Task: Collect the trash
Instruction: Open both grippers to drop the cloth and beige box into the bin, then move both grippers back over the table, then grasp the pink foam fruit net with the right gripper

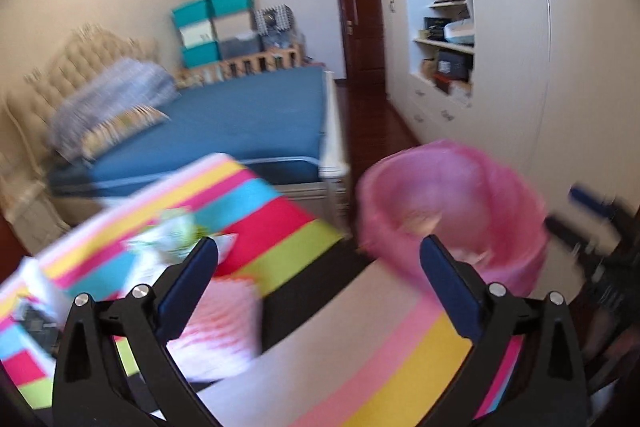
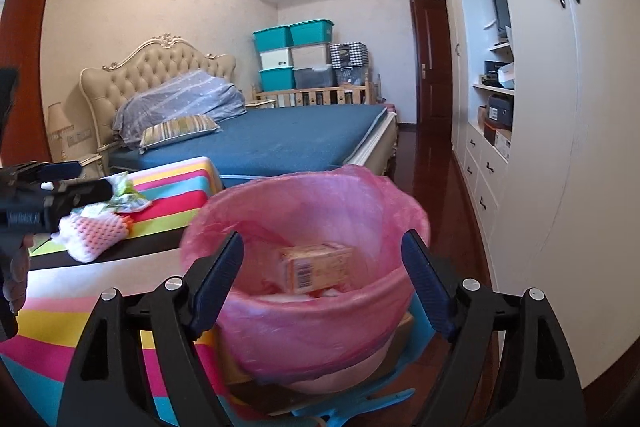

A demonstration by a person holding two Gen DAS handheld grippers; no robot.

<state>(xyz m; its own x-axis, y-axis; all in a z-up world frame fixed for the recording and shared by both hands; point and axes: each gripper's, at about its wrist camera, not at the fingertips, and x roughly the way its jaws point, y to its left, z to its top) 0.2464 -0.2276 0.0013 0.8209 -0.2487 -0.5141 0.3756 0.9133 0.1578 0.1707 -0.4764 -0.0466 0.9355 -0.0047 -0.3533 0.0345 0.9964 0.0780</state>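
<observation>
My right gripper [image 2: 322, 243] stands open over a bin lined with a pink bag [image 2: 320, 311]. Nothing is between its fingers. An orange carton [image 2: 316, 263] lies inside the bin. My left gripper [image 1: 320, 251] is open and empty above the striped table, in a blurred view. Just beyond its left finger lie a pink foam net [image 1: 216, 323] and a green-white wrapper [image 1: 172, 235]. The right wrist view shows the same foam net [image 2: 96, 231] and wrapper [image 2: 124, 197] on the table, with the left gripper [image 2: 96, 180] beside them. The bin [image 1: 452, 211] sits to the right in the left wrist view.
A striped cloth covers the table [image 2: 172, 187] left of the bin. A bed with a blue cover [image 2: 280, 139] lies behind, a white wardrobe [image 2: 560, 147] runs along the right, and dark wooden floor [image 2: 436, 179] lies between them. Storage boxes [image 2: 292, 55] are stacked at the far wall.
</observation>
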